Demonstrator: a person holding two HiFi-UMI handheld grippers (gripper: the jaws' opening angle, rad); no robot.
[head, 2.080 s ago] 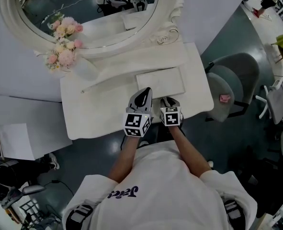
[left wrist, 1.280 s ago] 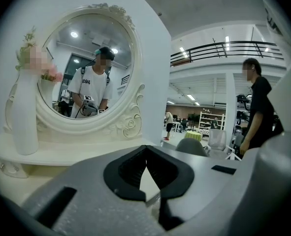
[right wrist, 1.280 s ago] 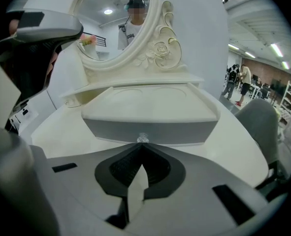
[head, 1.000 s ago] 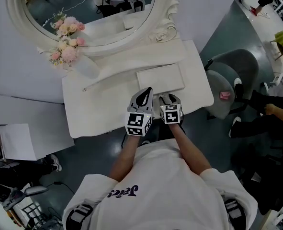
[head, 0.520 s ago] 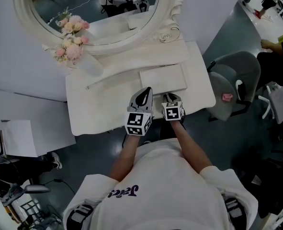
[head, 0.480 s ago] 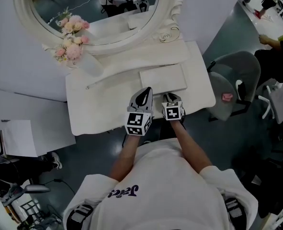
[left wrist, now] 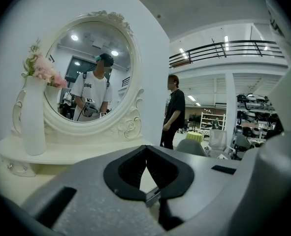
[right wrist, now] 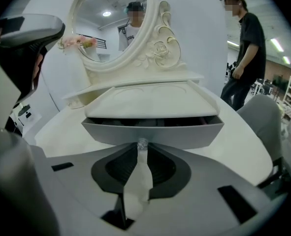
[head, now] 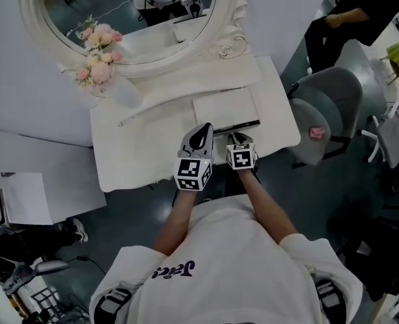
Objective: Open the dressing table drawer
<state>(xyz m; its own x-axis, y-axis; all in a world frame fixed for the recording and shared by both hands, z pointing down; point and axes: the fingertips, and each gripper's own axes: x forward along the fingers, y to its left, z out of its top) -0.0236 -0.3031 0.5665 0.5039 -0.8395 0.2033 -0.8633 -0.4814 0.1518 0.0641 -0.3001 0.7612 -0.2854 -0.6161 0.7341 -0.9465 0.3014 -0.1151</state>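
White tabletop drawer [right wrist: 184, 132], apparently slightly ajar

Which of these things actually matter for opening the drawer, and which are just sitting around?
For the job: dressing table; drawer; knob; right gripper, whose jaws have just been closing onto that knob.

Just about: mirror; vase of flowers; grey chair; left gripper, shut and empty.

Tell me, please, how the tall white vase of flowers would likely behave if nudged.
The vase looks tall and narrow, with flowers bunched at its top, so it would probably tip rather than slide. Its smooth white surface may be slippery, and it looks breakable if it fell.
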